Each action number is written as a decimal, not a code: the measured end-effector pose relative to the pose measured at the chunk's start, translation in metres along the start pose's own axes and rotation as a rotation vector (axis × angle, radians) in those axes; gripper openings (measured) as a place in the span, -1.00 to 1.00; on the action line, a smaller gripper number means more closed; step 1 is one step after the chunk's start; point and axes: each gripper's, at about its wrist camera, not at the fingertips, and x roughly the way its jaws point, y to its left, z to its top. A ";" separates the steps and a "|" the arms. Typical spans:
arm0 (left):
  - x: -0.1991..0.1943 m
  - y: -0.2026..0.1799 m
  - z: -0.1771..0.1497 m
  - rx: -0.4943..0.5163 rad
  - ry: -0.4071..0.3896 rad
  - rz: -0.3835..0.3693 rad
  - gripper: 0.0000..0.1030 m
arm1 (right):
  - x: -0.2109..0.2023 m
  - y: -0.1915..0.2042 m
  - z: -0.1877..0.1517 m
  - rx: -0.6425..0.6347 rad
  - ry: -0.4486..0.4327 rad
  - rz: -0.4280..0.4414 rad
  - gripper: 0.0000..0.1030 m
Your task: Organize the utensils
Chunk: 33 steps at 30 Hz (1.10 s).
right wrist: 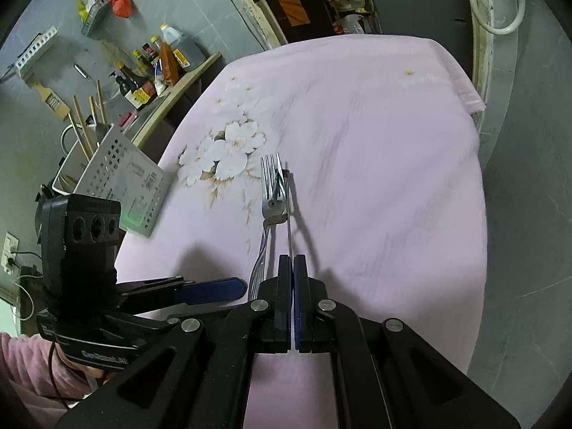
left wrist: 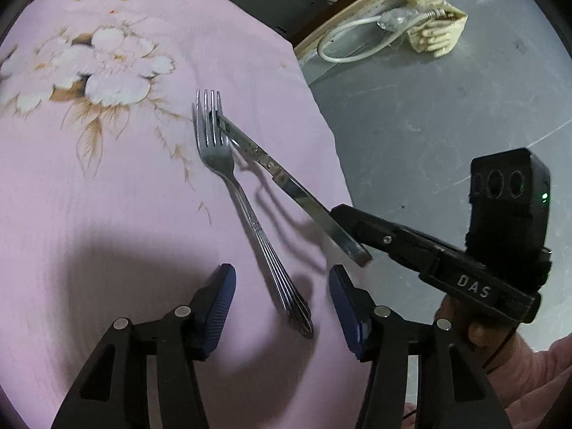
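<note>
Pink floral tablecloth (left wrist: 143,196), sauce bottles (right wrist: 157,68) on a shelf, white hose (left wrist: 350,41).

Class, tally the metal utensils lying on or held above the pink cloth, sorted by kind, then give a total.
Fork: 1
Knife: 1
Total: 2

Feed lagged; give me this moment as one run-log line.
left gripper: open, straddling fork handle | right gripper: shut on knife, far end over fork tines | fork: lying on pink cloth
</note>
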 end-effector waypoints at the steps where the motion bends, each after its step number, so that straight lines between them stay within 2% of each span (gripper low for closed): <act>1: 0.000 -0.002 -0.001 0.014 0.004 0.010 -0.03 | -0.001 -0.001 0.001 0.003 -0.001 0.009 -0.98; 3: 0.003 -0.007 0.001 0.044 0.012 0.033 -0.05 | -0.001 -0.002 0.004 0.003 0.002 0.019 -0.98; 7: 0.011 -0.015 0.010 0.086 0.031 0.113 -0.31 | -0.002 -0.006 0.009 0.003 0.011 0.040 -0.98; 10: 0.014 -0.013 0.018 0.071 0.039 0.161 -0.62 | -0.002 -0.007 0.011 0.007 0.014 0.048 -0.98; 16: 0.011 -0.008 0.021 0.040 0.046 0.185 -0.77 | -0.003 -0.006 0.012 -0.015 0.012 0.029 -0.98; 17: 0.009 -0.008 0.019 0.044 0.042 0.215 -0.88 | -0.004 -0.007 0.013 -0.017 0.010 0.023 -0.98; 18: 0.007 -0.008 0.019 0.052 0.040 0.255 -0.91 | -0.006 -0.009 0.012 -0.019 0.009 0.018 -0.98; 22: -0.014 0.006 0.015 0.040 0.041 0.297 -0.92 | -0.011 -0.015 0.009 -0.039 0.020 0.023 -0.98; 26: -0.028 0.001 0.008 0.152 0.064 0.394 -0.92 | -0.010 -0.010 0.004 -0.095 0.044 0.017 -0.99; 33: -0.048 0.001 -0.009 0.259 0.111 0.488 -0.94 | -0.033 -0.024 0.007 -0.121 0.025 -0.005 -0.99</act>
